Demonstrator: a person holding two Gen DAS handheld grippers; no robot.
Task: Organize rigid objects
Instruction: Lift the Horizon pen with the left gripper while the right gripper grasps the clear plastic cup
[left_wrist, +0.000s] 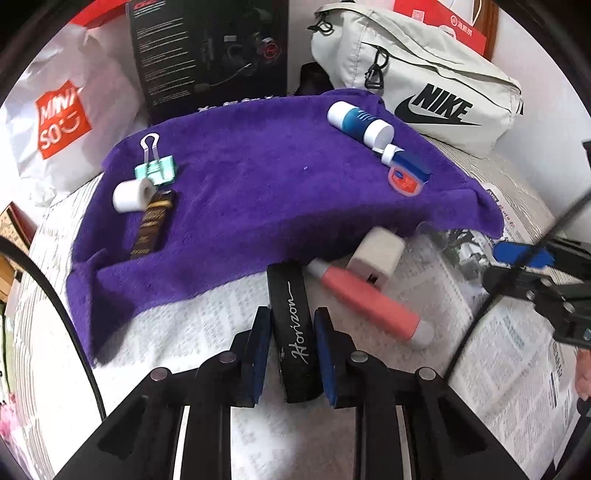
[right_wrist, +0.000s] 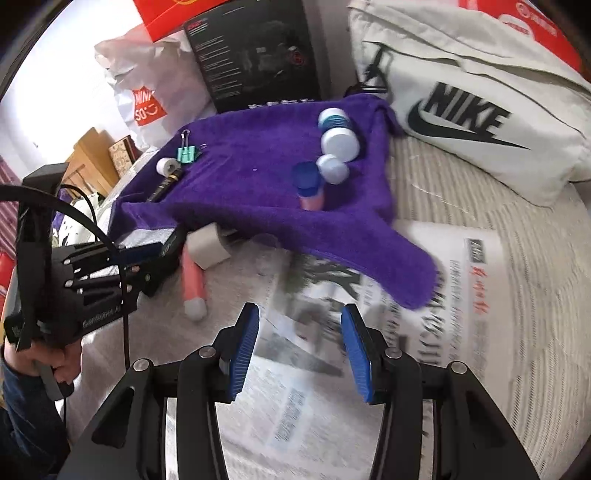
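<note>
Left gripper (left_wrist: 291, 354): fingers (left_wrist: 258, 354) flank the black "Horizon" case (left_wrist: 293, 325), one pad on each long side, pinching it or all but touching; the case's long axis runs straight ahead along the fingers, its far end at the edge of the purple towel (left_wrist: 258, 192); it sits over the newspaper-covered surface (left_wrist: 498, 354), and whether lifted or resting cannot be told.

Right gripper (right_wrist: 299, 350): fingers (right_wrist: 243, 347) spread wide, nothing between them, above the newspaper, to the right of the case; the left gripper is by far the nearer to the case.

Just beyond and right of the case: pink tube (left_wrist: 365, 302), lying diagonally, one end near the case's far end; white charger block (left_wrist: 376, 256) touching the tube, tucked at the towel's hem; both crowd the right-hand path onto the towel.

On the towel, left group: dark brown tube (left_wrist: 151, 225), white tape roll (left_wrist: 133, 194), mint binder clip (left_wrist: 157, 168), close together.

On the towel, right group: blue-lidded jelly tub (left_wrist: 408, 177), small white bottle (left_wrist: 391, 153), blue-and-white bottle (left_wrist: 358, 120), in a diagonal row.

The towel's middle lies bare; judged the likeliest spot for the case, straight ahead.

Beyond: black product box (left_wrist: 210, 51), Miniso bag (left_wrist: 62, 122), Nike bag (left_wrist: 424, 81).
</note>
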